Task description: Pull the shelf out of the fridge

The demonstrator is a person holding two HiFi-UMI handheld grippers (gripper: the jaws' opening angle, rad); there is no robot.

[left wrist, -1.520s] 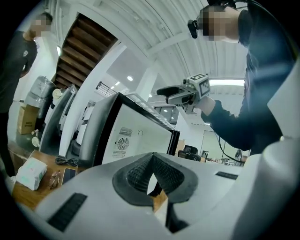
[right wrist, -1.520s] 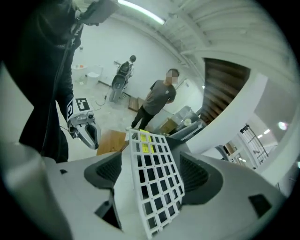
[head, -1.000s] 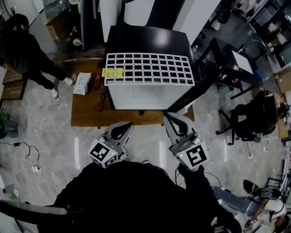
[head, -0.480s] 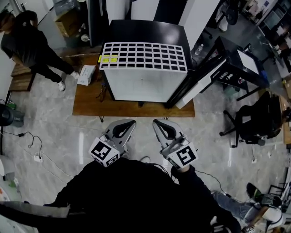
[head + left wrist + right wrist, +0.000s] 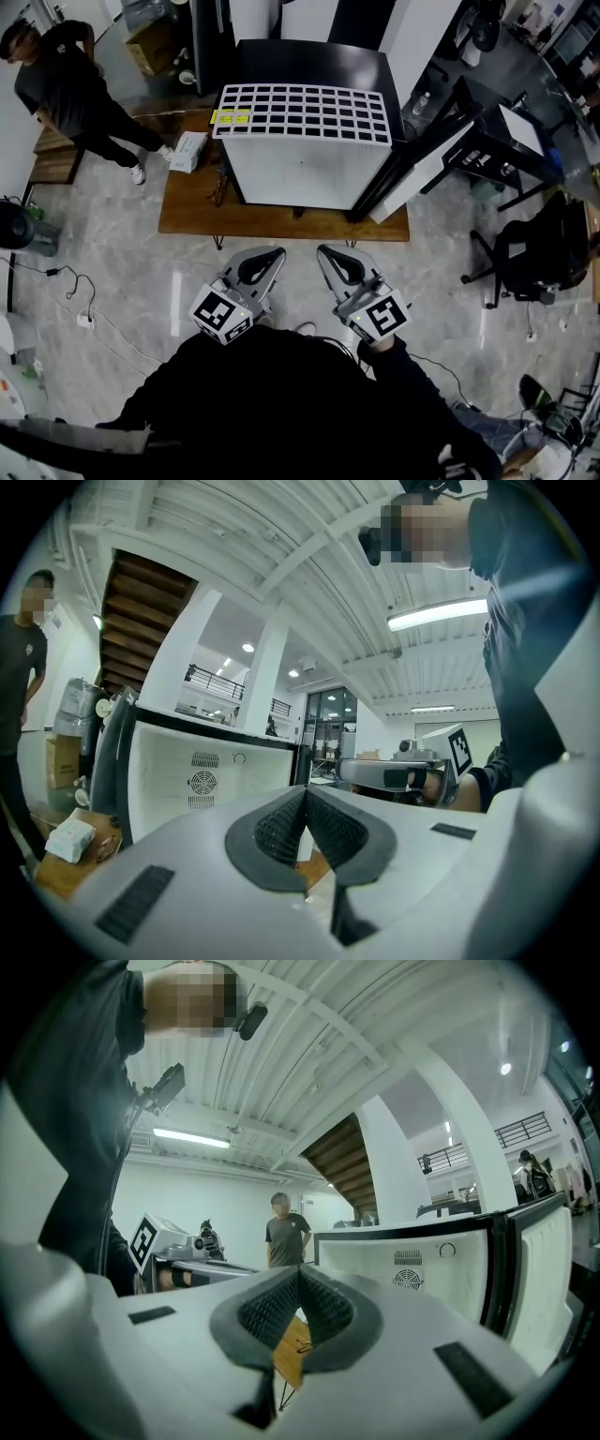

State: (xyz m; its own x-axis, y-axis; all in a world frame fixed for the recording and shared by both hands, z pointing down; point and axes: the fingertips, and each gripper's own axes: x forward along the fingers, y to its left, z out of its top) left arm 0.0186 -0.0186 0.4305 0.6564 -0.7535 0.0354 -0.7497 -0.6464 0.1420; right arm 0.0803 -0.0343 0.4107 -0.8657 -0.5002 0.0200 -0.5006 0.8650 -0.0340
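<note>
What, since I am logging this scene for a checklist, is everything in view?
fridge: one, black outside, white inside, door open, on the wooden platform
shelf: one, white wire grid, lying on top of the fridge
wooden platform: one, brown, on the floor ahead
packet: one, white, platform's left end
bystander: one, dark clothes, far left
chair: one, black, right
left gripper: one, white-grey, low in front, shut, empty
right gripper: one, white-grey, beside it, shut, empty

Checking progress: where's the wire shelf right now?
Head view, upper centre: the wire shelf lies flat atop the fridge, which stands on the wooden platform.
</note>
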